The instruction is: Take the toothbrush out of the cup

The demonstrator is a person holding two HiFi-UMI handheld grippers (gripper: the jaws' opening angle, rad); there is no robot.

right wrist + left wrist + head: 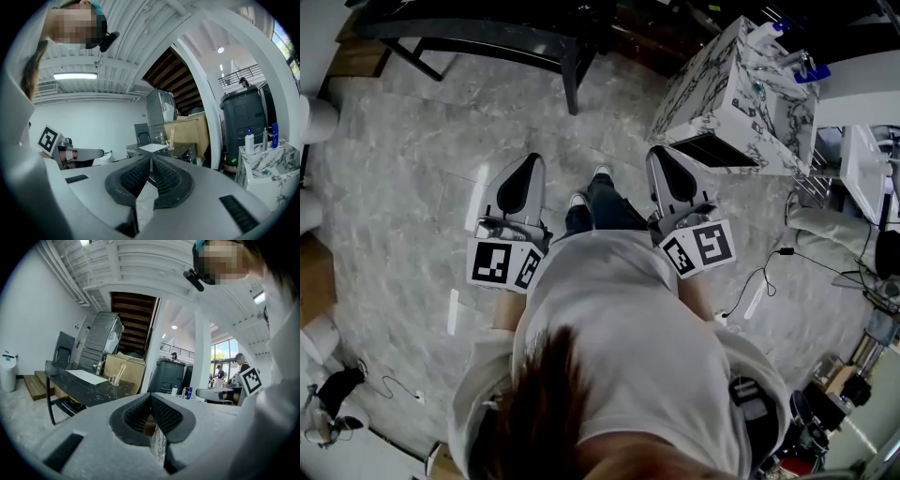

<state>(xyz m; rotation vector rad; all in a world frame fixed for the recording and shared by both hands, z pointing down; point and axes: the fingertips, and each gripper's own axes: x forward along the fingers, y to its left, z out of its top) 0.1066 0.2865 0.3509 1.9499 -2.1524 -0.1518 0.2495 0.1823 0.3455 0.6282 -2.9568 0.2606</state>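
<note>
Your left gripper (151, 395) and right gripper (151, 159) are closed, empty.
The cup (114, 378) stands well ahead on the dark table (101, 389), toothbrush (120, 371) leaning upright, seemingly nearer your left.

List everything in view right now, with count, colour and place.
cup: one, pale, on the dark table, holding light sticks; too small to tell whether one is the toothbrush
dark table: one, black, ahead on the left
cardboard box: one, brown, behind the table
bin: one, dark grey, beside the box
marble cabinet: one, white with dark veins, ahead on the right
white bottle: one, on the cabinet top
blue bottle: one, on the cabinet top
left gripper: grey, jaws together, empty
right gripper: grey, jaws together, empty
</note>
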